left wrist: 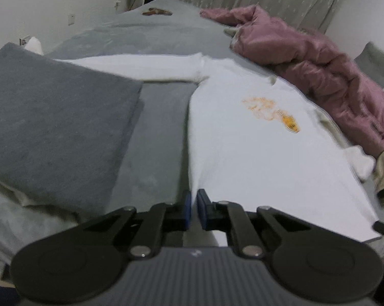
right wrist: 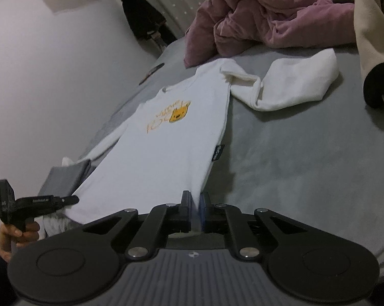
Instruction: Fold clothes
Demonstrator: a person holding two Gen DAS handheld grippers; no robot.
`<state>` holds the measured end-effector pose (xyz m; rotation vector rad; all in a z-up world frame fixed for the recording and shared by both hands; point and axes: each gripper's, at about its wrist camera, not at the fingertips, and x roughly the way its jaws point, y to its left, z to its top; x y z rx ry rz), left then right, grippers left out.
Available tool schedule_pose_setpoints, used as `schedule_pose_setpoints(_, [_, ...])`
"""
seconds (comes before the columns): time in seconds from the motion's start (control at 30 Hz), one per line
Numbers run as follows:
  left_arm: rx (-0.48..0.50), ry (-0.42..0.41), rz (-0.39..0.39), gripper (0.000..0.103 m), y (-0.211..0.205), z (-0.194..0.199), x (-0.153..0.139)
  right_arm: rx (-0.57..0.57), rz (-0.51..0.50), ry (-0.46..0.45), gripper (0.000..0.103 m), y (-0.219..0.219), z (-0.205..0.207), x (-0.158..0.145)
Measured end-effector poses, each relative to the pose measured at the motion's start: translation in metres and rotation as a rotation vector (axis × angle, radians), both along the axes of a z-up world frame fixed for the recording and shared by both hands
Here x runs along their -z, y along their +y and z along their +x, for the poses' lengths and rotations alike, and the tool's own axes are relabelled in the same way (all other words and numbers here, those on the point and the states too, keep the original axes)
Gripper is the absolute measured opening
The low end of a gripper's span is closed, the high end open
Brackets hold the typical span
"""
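Both the left gripper (left wrist: 194,205) and right gripper (right wrist: 197,207) are clamping the near hem corners of the white shirt (right wrist: 161,150), which is lying spread on the grey bed (right wrist: 294,158), a pink jacket (right wrist: 268,17) heaped beyond.

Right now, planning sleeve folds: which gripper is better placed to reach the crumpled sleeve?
Probably right: the right gripper clamps the shirt hem on the crumpled sleeve side; left gripper holds the far corner.

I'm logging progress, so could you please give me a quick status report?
Left gripper and right gripper both shut on the white shirt hem corners. Shirt flat, front up. Pink jacket touching the collar end.
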<state>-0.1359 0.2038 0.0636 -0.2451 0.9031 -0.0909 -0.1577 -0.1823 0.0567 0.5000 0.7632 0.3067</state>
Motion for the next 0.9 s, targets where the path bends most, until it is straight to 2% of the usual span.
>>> schedule_pose_setpoints(0.17, [0.028, 0.014, 0.087, 0.008, -0.008, 0.001, 0.007, -0.023, -0.093, 0.042, 0.009, 0.009, 0.008, 0.008])
schedule_pose_setpoints(0.33, [0.004, -0.008, 0.109, 0.012, -0.002, 0.003, -0.001, -0.015, -0.085, 0.057, 0.012, 0.005, 0.012, 0.009])
schedule_pose_setpoints(0.4, [-0.021, -0.015, 0.111, 0.017, 0.003, 0.005, -0.005, 0.012, -0.083, 0.069, 0.015, -0.002, 0.019, 0.009])
schedule_pose_setpoints(0.53, [-0.043, -0.018, 0.1, 0.019, 0.008, 0.017, -0.013, 0.066, -0.077, 0.093, 0.019, -0.015, 0.032, 0.007])
schedule_pose_setpoints(0.7, [0.021, -0.028, 0.139, 0.022, -0.012, 0.036, -0.018, 0.123, -0.08, 0.125, 0.02, -0.031, 0.051, 0.005])
schedule_pose_setpoints(0.9, [0.061, 0.002, 0.167, 0.024, -0.04, 0.07, -0.007, 0.129, -0.127, 0.16, 0.02, -0.043, 0.084, 0.002])
